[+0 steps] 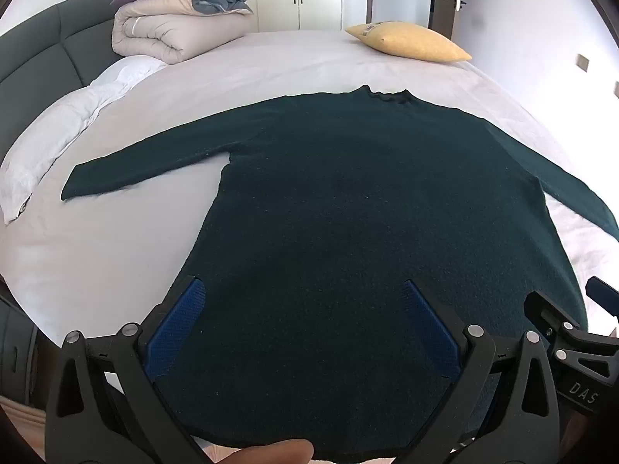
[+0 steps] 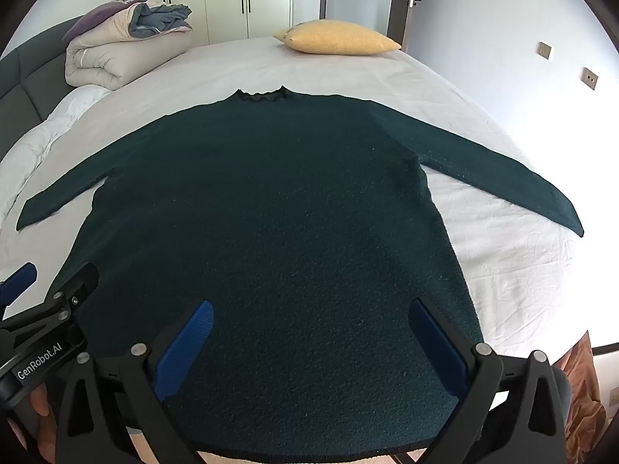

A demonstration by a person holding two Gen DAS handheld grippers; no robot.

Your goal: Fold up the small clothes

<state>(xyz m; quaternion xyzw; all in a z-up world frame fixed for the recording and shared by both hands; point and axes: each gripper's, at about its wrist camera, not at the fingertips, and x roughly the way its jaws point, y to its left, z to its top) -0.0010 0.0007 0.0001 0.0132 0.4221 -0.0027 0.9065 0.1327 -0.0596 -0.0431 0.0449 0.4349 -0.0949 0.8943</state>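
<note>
A dark green long-sleeved sweater (image 1: 348,201) (image 2: 271,212) lies flat on the bed, collar at the far end, both sleeves spread out to the sides, hem at the near edge. My left gripper (image 1: 303,290) hovers open over the hem's left half, its blue pads wide apart with nothing between them. My right gripper (image 2: 311,307) stands open over the hem's right half, also holding nothing. Each gripper shows at the edge of the other's view: the right gripper (image 1: 572,324) and the left gripper (image 2: 58,301). A fingertip (image 1: 278,452) shows at the bottom of the left wrist view.
The bed's white sheet (image 1: 116,263) (image 2: 522,270) surrounds the sweater. A rolled duvet (image 1: 162,27) (image 2: 116,50) sits at the far left by the dark headboard (image 1: 35,62). A yellow pillow (image 1: 410,40) (image 2: 336,36) lies at the far edge. A white pillow (image 1: 58,135) lies left.
</note>
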